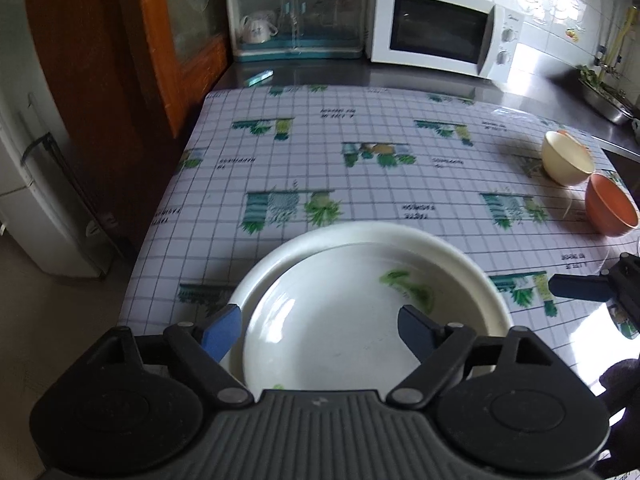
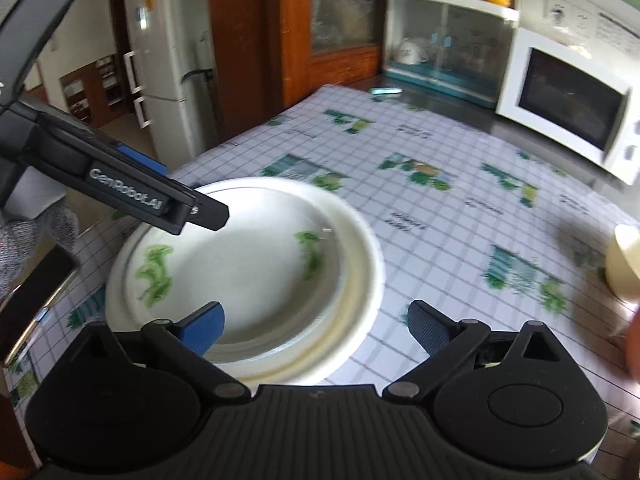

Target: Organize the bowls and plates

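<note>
- The surface [image 1: 360, 152], under a checked cloth printed with green plants, fills both views; a steel counter runs along its far edge.
- A white microwave [image 1: 440, 36] stands on that counter beyond the far right corner, and a clear dish cabinet [image 1: 296, 16] with a teal base stands just left of it.
- Two stacked plates sit at the near edge: a large white plate [image 1: 472, 272] below, and a smaller plate with green leaf prints [image 1: 332, 328] nested inside it.
- The left gripper [image 1: 320, 332] hangs over the near side of the stack, its blue fingers [image 1: 222, 332] spread wide, with nothing between them.
- The right gripper [image 2: 316, 328] is at the near rim of the same stack, fingers [image 2: 204, 328] also wide apart and holding nothing; its left finger overlaps the rim in view, but contact cannot be told.
- A cream bowl [image 1: 568, 160] lies tilted near the right edge, with an orange bowl [image 1: 610, 208] just beside it, also tipped.
</note>
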`<state>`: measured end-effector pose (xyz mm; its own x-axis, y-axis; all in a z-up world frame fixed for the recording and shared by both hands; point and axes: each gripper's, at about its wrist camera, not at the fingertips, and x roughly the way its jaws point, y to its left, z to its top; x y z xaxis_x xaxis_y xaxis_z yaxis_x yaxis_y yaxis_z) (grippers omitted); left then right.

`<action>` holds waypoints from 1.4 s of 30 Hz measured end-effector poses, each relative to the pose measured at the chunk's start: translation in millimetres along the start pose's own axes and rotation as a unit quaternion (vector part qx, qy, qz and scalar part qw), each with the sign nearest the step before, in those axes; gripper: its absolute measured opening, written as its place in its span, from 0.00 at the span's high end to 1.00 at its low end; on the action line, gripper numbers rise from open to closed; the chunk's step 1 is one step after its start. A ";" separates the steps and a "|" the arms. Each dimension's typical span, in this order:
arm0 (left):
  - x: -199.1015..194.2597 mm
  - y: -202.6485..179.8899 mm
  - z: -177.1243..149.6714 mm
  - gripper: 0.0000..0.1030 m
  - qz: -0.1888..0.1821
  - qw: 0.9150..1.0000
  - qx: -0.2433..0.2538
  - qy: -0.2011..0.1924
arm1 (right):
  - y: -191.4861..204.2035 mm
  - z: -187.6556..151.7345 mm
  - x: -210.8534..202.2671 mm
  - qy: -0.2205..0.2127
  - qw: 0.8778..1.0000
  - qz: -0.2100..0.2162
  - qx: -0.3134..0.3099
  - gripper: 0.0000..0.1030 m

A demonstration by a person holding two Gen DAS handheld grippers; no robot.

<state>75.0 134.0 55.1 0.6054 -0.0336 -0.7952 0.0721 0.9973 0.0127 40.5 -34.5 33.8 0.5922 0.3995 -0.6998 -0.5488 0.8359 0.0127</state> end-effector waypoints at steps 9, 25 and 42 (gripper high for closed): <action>8.8 -65.0 20.7 0.07 -0.034 0.998 0.048 -0.016 | -46.1 -13.2 -28.3 -0.015 0.996 -0.067 0.050 0.00; 32.4 -179.9 44.4 0.07 -0.092 0.987 0.128 -0.024 | -124.2 -61.2 -77.9 -0.008 0.980 -0.155 0.124 0.00; 38.1 -287.6 46.3 0.14 -0.199 0.960 0.193 -0.028 | -186.6 -124.4 -134.1 0.013 0.957 -0.239 0.167 0.00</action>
<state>114.1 -157.1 49.2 0.5092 -0.4221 -0.7500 0.5889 0.8064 -0.0540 -9.9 -290.9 36.4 0.7106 -0.0636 -0.7008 0.0019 0.9961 -0.0885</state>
